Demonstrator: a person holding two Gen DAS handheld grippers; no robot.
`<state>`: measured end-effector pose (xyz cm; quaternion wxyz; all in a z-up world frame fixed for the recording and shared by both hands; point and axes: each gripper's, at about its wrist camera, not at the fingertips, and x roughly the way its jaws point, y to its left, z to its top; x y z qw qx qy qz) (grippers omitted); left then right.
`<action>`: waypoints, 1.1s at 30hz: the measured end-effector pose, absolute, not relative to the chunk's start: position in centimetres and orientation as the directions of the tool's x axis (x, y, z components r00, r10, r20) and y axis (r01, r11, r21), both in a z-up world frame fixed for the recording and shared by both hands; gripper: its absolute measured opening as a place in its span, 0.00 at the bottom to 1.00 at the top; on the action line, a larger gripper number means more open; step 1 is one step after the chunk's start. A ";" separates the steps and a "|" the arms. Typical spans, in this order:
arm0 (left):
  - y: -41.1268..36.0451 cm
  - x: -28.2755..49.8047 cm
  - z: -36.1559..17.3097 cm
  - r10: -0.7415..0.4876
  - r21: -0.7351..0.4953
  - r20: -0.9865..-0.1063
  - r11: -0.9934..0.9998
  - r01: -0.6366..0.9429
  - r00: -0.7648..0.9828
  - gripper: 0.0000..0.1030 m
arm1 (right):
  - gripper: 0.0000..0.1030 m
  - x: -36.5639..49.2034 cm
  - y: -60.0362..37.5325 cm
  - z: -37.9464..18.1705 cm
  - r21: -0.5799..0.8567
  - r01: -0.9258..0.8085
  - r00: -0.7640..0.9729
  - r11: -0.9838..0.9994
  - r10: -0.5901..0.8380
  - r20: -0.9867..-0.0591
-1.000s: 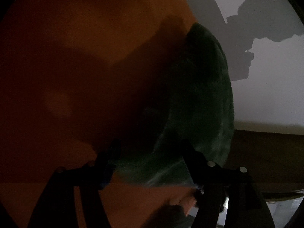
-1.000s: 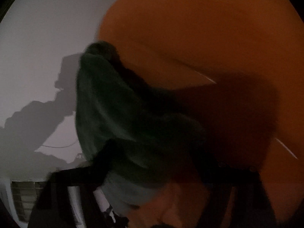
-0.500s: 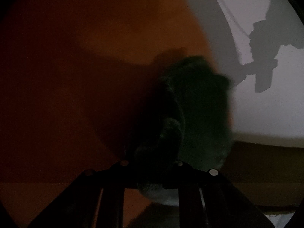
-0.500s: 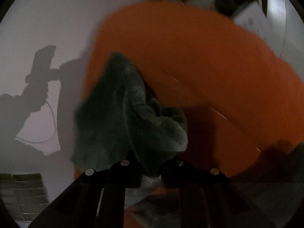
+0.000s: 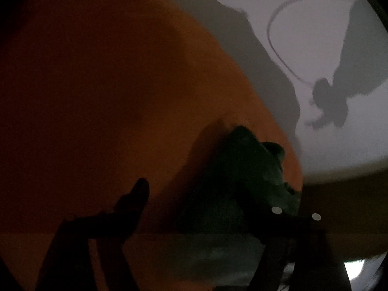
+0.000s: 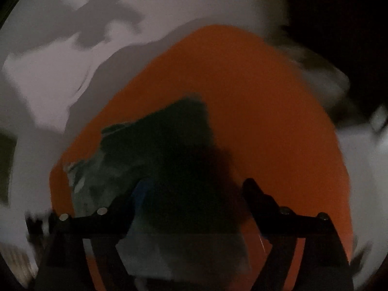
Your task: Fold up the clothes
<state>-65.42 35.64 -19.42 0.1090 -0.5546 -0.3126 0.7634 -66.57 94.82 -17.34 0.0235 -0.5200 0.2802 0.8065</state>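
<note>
Dark green fleece garment (image 6: pixel 155 155) lies bunched in a soft heap on the orange surface (image 6: pixel 266 111). Both my left gripper (image 5: pixel 206 201) and right gripper (image 6: pixel 194 194) are opening wide above it, gripping nothing.

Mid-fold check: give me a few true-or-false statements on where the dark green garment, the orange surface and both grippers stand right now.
1. The dark green garment lies on the orange surface. True.
2. The right gripper is clamped on the garment. False: its jaws are opening, fingers spread wide, cloth lying loose below.
3. The left gripper has its fingers apart. True: its jaws are opening too.
4. The garment is spread flat over the whole orange surface. False: it sits bunched in a heap near one edge.
5. The wall behind is orange. False: it is pale, with shadows on it.
</note>
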 end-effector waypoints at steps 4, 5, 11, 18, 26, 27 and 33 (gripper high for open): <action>42.3 -71.1 -18.5 0.534 -0.569 -0.794 -0.821 0.048 -0.289 0.72 | 0.78 -74.8 89.9 -17.4 0.346 -0.221 -0.425 -0.912 -0.229 -0.876; 44.2 -71.9 -17.0 0.545 -0.565 -0.787 -0.825 -0.016 -0.290 0.72 | 0.78 -75.9 88.5 -16.4 0.361 -0.156 -0.456 -0.919 -0.257 -0.852; 56.7 -75.6 -17.0 0.415 -0.392 -0.904 -0.900 -0.192 -0.104 0.74 | 0.79 -84.6 78.8 -15.2 0.327 0.084 -0.302 -0.941 -0.337 -0.892; 58.3 -72.7 -19.8 0.328 -0.315 -0.943 -0.934 -0.169 -0.053 0.24 | 0.23 -91.9 74.2 -20.2 0.229 -0.014 -0.174 -0.973 -0.223 -0.959; 58.6 -70.8 -14.9 0.362 -0.275 -0.857 -0.923 -0.269 -0.367 0.20 | 0.28 -88.4 81.2 -16.3 0.184 -0.154 -0.438 -0.971 -0.100 -0.894; 58.9 -71.5 -16.3 0.338 -0.267 -0.885 -0.932 -0.246 -0.319 0.23 | 0.39 -89.0 81.6 -17.4 0.195 -0.173 -0.399 -0.966 -0.112 -0.910; 56.1 -74.4 -18.3 0.402 -0.406 -0.903 -0.914 -0.009 -0.149 0.37 | 0.63 -88.6 84.0 -16.7 0.341 -0.290 -0.408 -0.894 -0.207 -0.889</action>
